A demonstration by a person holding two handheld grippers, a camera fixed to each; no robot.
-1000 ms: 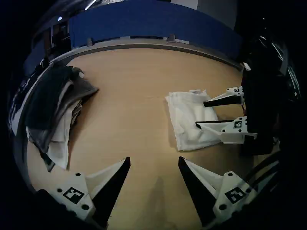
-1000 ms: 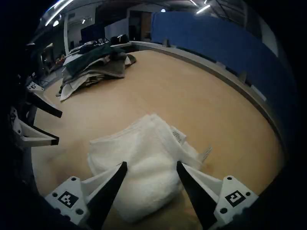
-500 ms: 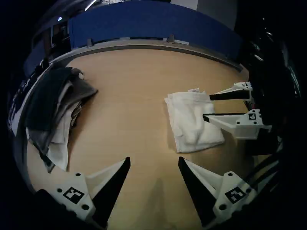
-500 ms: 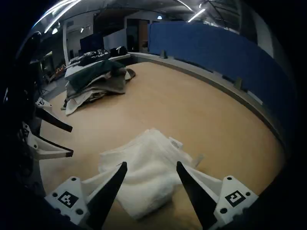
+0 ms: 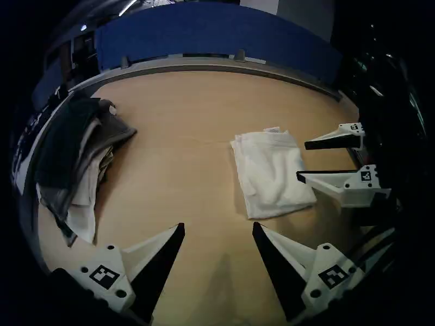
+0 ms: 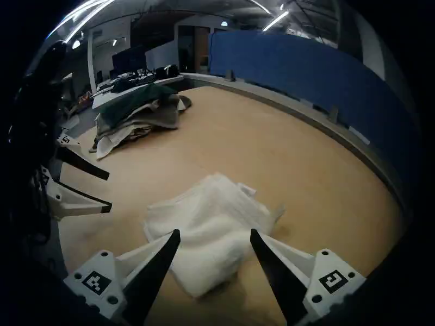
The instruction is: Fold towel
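Note:
A white towel [image 5: 270,172], folded into a small rectangle, lies flat on the wooden table [image 5: 190,114]. In the right gripper view the same towel [image 6: 209,228] sits just beyond my right gripper [image 6: 214,237], which is open and holds nothing. My left gripper [image 5: 218,230] is open too, hovering over bare table short of the towel. In the left gripper view the right gripper [image 5: 302,161] stands at the towel's right edge, fingers apart, clear of the cloth. The left gripper [image 6: 106,191] appears at the left of the right gripper view.
A heap of dark, grey and white towels [image 5: 76,157] lies at the table's left end, also seen as the heap [image 6: 138,111] in the right gripper view. A blue partition [image 5: 217,30] runs along the table's far edge.
My right gripper has drawn back off the towel, which now lies free and flat. The left gripper has stayed where it was.

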